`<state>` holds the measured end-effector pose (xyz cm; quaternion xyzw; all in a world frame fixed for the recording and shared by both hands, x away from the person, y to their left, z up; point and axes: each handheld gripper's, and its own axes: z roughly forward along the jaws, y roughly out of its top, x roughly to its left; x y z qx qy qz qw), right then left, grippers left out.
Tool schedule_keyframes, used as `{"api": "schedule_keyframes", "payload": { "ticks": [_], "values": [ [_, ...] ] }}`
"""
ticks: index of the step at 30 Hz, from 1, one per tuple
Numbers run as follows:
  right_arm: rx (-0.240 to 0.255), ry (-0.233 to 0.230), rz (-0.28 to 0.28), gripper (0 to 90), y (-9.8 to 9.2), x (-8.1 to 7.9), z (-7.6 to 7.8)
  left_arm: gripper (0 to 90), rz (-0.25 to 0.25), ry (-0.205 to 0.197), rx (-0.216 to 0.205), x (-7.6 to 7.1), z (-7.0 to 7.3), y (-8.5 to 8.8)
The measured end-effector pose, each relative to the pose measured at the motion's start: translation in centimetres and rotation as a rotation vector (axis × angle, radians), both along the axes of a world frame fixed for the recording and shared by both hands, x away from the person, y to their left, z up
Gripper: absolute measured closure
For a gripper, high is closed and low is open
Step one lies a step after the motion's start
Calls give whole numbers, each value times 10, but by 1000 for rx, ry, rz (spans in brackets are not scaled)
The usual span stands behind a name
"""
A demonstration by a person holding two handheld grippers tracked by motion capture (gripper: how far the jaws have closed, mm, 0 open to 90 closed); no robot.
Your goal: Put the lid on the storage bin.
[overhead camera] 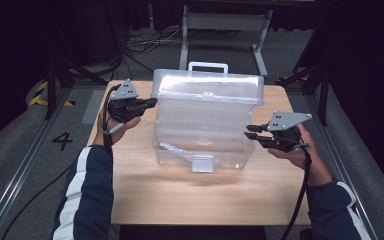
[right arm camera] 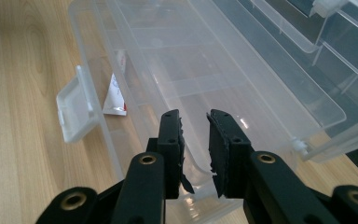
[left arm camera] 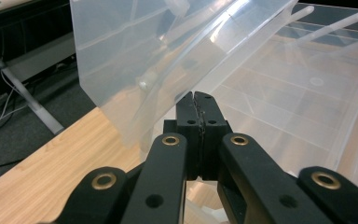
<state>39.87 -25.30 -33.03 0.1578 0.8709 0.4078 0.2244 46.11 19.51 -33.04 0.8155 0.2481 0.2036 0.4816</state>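
A clear plastic tiered storage box (overhead camera: 205,120) with a white handle stands open in the middle of the wooden tabletop (overhead camera: 145,190); a small white sachet (right arm camera: 115,95) lies in its bottom; the left claw (overhead camera: 150,102) is closed empty at its left side; the right claw (overhead camera: 250,131), narrowly parted, straddles the right wall's rim.

A light wooden table (overhead camera: 145,195) stands on grey floor (overhead camera: 25,150); its near half is bare. A clear plastic box (overhead camera: 207,120) sits on it, lid raised.
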Motion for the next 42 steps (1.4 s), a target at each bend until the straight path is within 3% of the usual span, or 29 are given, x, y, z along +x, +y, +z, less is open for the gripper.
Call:
{"api": "schedule_keyframes", "payload": {
  "ticks": [10, 21, 28, 42],
  "values": [
    [7, -8, -61, 737, -14, 1, 0, 900, -20, 4, 28, -12, -6, 0],
    [9, 18, -84, 743, -20, 3, -4, 900, -37, 20, 70, -26, -21, 2],
    [2, 28, -117, 728, -29, 6, -9, 900, -26, 29, 56, -32, -30, 7],
    [10, 40, -157, 693, -34, 8, -18, 900, -32, 38, 91, -38, -39, 6]
  ]
}}
